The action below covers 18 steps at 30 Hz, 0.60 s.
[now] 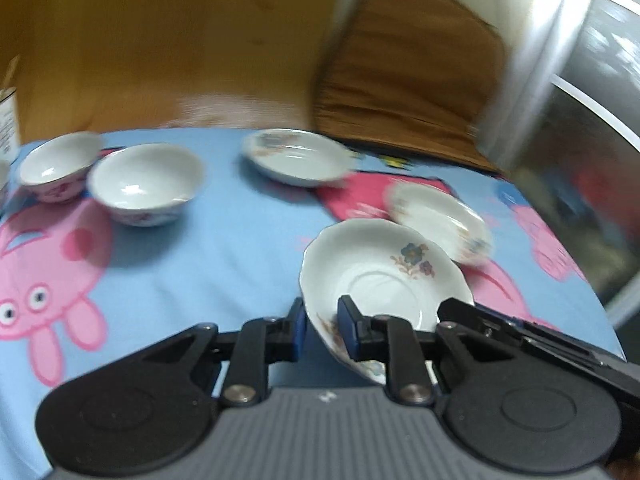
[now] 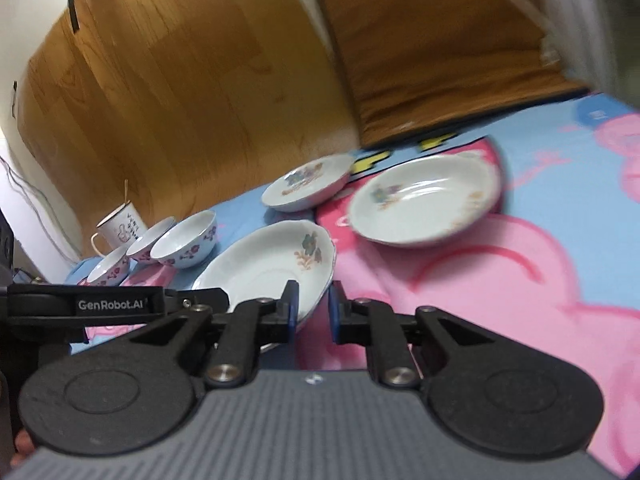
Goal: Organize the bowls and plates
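Observation:
My left gripper (image 1: 322, 320) is shut on the near rim of a white scalloped plate with a blue flower (image 1: 384, 268), tilted up off the blue cartoon cloth (image 1: 224, 252). The same plate (image 2: 268, 268) shows in the right wrist view, with the left gripper's black body (image 2: 112, 306) beside it. My right gripper (image 2: 314, 312) is open and empty, its left finger right at this plate's rim. Two more plates (image 1: 296, 156) (image 1: 440, 220) lie beyond, also seen in the right wrist view (image 2: 308, 182) (image 2: 424, 204). Two white bowls (image 1: 146, 184) (image 1: 60, 164) stand at left.
A third small bowl (image 2: 110, 266) and a white mug with a spoon (image 2: 120, 226) stand at the far left. A brown cushion (image 1: 408, 72) leans behind the cloth by a wooden wall (image 2: 180, 92). A metal-framed surface (image 1: 592, 160) rises at right.

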Available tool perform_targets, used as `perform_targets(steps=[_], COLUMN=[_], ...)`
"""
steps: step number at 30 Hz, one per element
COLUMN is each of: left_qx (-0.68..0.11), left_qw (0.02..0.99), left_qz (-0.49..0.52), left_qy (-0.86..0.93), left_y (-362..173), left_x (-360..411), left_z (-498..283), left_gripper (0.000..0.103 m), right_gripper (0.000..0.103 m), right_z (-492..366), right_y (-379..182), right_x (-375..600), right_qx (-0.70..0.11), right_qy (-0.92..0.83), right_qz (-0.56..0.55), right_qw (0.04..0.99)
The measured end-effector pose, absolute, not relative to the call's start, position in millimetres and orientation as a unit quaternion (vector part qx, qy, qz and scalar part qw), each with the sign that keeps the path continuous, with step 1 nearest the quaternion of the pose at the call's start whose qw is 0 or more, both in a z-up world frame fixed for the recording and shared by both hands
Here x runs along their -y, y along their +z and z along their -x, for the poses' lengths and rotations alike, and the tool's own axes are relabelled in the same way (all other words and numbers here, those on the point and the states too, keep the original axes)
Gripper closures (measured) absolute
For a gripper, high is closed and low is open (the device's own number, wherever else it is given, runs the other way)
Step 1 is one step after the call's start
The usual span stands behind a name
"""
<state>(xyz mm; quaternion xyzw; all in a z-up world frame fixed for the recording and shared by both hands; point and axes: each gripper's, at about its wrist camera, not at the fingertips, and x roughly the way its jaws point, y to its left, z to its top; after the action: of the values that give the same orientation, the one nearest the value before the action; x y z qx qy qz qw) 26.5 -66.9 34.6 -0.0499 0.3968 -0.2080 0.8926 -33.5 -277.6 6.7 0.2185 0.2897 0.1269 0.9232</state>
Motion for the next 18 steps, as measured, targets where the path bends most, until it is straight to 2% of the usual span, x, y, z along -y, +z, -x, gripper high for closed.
perform_targets(steps=[7, 18], left_qx=[-0.38, -0.379], left_qw=[0.87, 0.85], left_qz=[-0.009, -0.05], left_qy=[-0.314, -0.361], left_y=[41, 30], left_x=[159, 271], left_z=[-15, -36], left_gripper=[0.084, 0.084], right_gripper=[0.085, 0.085], right_z=[78, 65], right_y=[9, -4], right_x=[341, 421], right_qx=[-0.243, -0.25], right_qy=[0.003, -0.092], right_qz=[-0.221, -0.225], right_qw=[0.944, 0.937])
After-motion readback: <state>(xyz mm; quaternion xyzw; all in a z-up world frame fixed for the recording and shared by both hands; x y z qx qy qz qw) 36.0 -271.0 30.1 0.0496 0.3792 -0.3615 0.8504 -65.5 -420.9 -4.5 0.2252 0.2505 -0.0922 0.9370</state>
